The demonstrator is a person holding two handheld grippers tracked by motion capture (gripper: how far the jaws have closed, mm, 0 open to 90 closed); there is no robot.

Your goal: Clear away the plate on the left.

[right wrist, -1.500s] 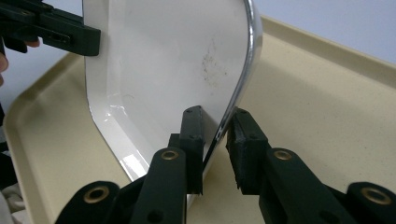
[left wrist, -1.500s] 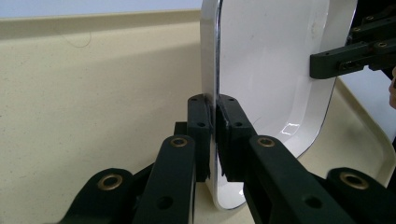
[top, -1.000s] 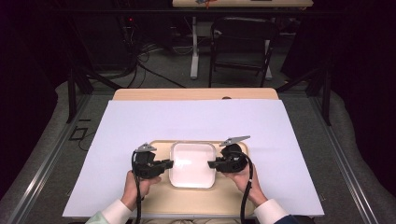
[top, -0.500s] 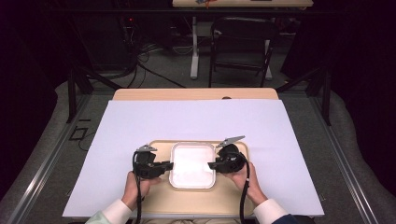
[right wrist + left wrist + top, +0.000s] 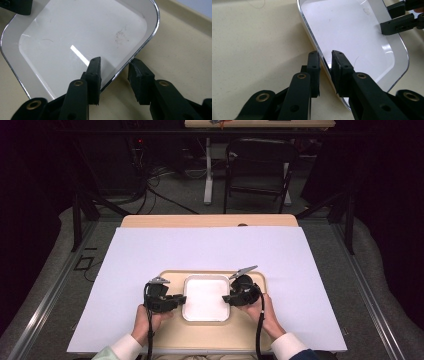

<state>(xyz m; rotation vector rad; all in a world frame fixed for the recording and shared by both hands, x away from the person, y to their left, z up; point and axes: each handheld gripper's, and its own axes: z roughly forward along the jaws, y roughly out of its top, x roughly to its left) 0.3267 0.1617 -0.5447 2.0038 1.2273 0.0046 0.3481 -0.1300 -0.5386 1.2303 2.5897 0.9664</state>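
White tray [image 5: 206,296] resting on tan board [image 5: 175,335], near edge of tabletop [image 5: 210,247]. Left tongs [image 5: 325,65] near-closed astride tray's left rim, right tongs [image 5: 113,72] apart astride right rim. Risk: uneven grip, thin glossy rim slipping, tray tilting on lift.

Two hand-held black grippers — the left gripper [image 5: 176,299] and right gripper [image 5: 228,298] — each with paired matte jaws pinned by brass-ringed rivets, a grey three-cornered top plate and a trailing black cable; sleeves pale at left, dark-over-white at right.
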